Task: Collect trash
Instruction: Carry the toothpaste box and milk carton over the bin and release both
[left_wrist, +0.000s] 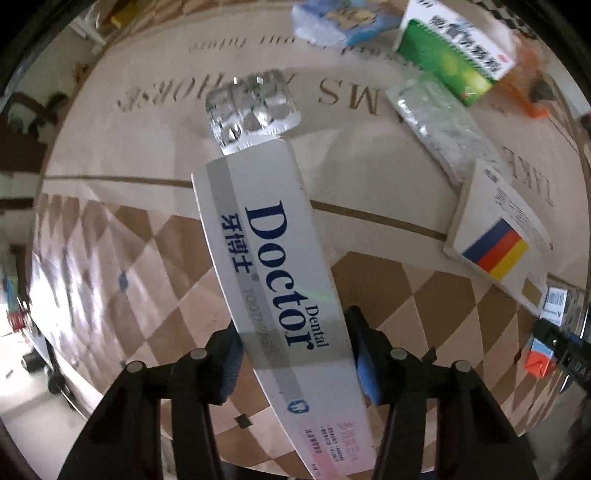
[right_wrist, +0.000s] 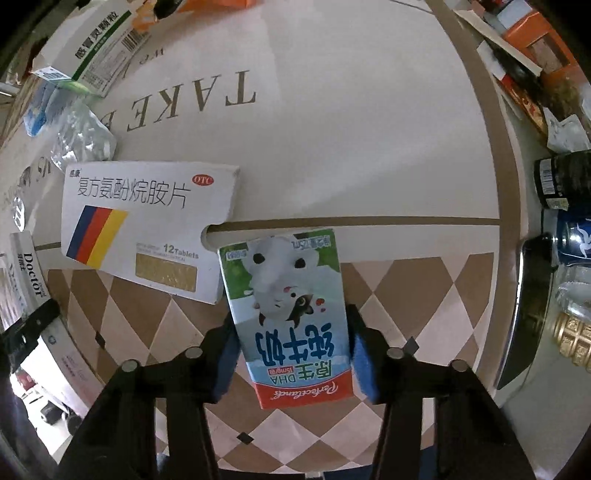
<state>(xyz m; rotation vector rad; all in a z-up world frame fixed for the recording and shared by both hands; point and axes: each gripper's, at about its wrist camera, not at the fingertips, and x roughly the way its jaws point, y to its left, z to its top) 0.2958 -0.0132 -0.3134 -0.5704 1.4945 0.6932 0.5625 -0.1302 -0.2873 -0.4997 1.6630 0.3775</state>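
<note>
Left gripper (left_wrist: 295, 354): clenched on a white "Dental Doctor" toothpaste box (left_wrist: 273, 273), blue pads pressed to its long sides, box raised above the tablecloth (left_wrist: 147, 155) and pointing forward. Right gripper (right_wrist: 291, 350): clamped on a small milk carton (right_wrist: 291, 317), cow print upside down, held over the tablecloth's diamond-patterned border. Remaining on the cloth: empty clear blister pack (left_wrist: 251, 110) just past the toothpaste box's far end; white tablet box with blue-red-yellow stripes (right_wrist: 147, 225) lying flat, just left of the milk carton; green-and-white medicine box (left_wrist: 454, 51); crumpled clear plastic wrapper (right_wrist: 83, 136) near the tablet box; blue-and-white packet (left_wrist: 332, 22) at the far edge.
</note>
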